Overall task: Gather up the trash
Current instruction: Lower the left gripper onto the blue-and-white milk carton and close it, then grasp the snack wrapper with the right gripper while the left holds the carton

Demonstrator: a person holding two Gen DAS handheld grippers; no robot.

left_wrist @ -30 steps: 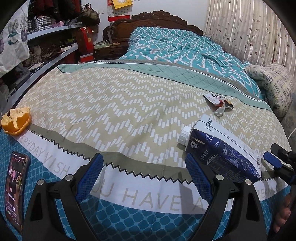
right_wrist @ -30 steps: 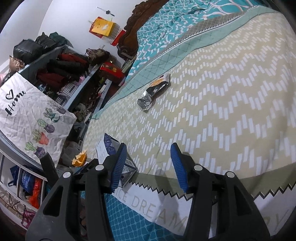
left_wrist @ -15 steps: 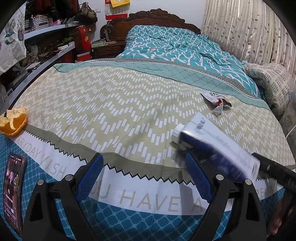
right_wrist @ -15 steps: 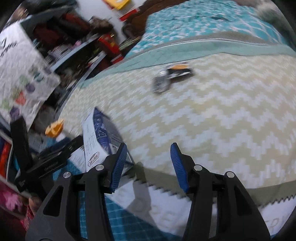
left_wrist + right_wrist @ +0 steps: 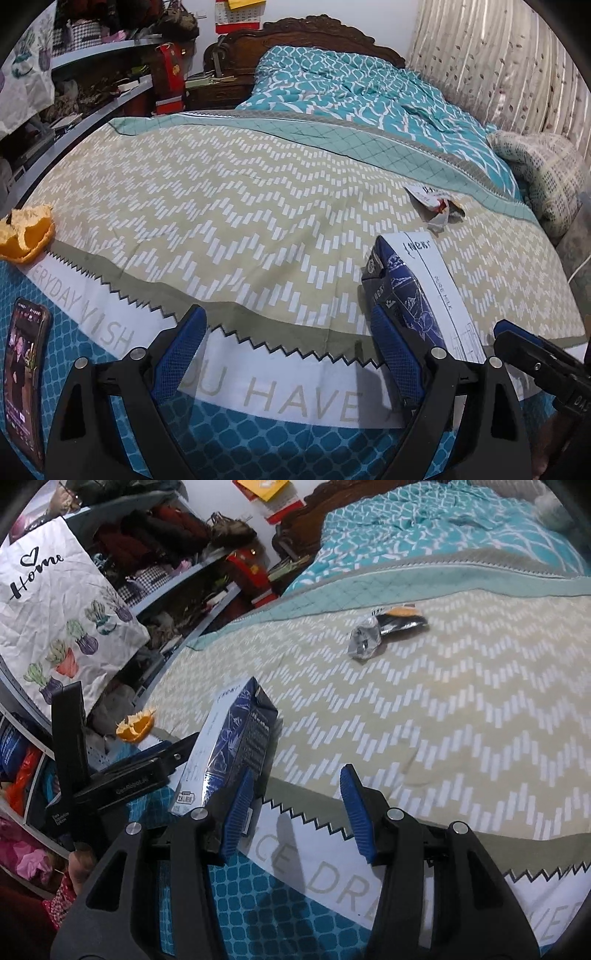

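Observation:
A blue and white milk carton (image 5: 417, 295) lies on the bed, tilted up, between the two grippers; it also shows in the right wrist view (image 5: 229, 746). My left gripper (image 5: 291, 358) is open and empty, its right finger beside the carton. My right gripper (image 5: 299, 808) is open and empty, its left finger against the carton's side. A crumpled snack wrapper (image 5: 436, 206) lies farther back on the bed, also in the right wrist view (image 5: 384, 631). An orange peel (image 5: 27, 236) lies at the bed's left edge, also in the right wrist view (image 5: 135, 725).
A phone (image 5: 22, 362) lies on the blue bedspread (image 5: 258, 443) at the near left. Cluttered shelves (image 5: 110, 92) run along the left. A pillow (image 5: 539, 181) and curtains (image 5: 498, 55) are at the right. A carved headboard (image 5: 314, 37) is at the back.
The milk carton has turned and tipped up, its cap no longer showing. The right gripper has swung to face the bed with its left finger against the carton.

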